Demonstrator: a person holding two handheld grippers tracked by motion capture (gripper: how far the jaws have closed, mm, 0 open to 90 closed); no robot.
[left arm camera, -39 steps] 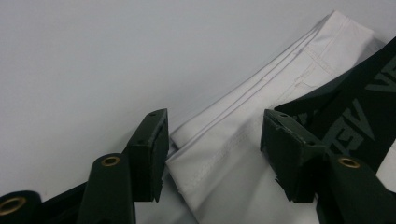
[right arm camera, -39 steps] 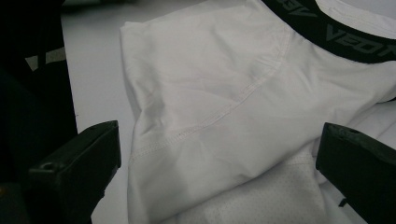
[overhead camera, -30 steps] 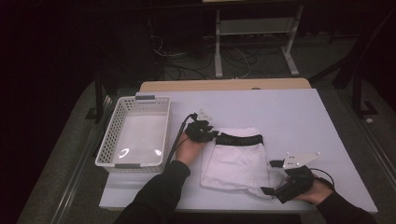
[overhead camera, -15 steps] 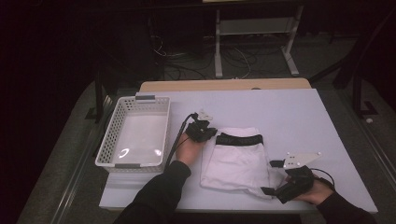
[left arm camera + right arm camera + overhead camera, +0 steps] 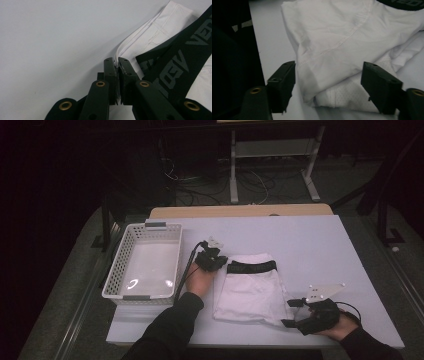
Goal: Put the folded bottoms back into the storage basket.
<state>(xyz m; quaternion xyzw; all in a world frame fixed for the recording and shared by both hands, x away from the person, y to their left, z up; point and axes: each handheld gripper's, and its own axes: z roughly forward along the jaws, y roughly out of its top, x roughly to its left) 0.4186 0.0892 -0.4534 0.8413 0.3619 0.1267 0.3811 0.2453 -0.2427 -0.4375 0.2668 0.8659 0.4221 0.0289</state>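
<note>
Left claw pinches the soft white shorts' corner; right claw, closing, apparently straddles their hem.

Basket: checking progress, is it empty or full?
Empty: the basket shows its bare floor; the shorts lie beside it.

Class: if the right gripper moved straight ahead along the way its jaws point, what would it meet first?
Most likely the white garment: the right gripper already has its folded lower corner between its open jaws, which have just been closing.
</note>
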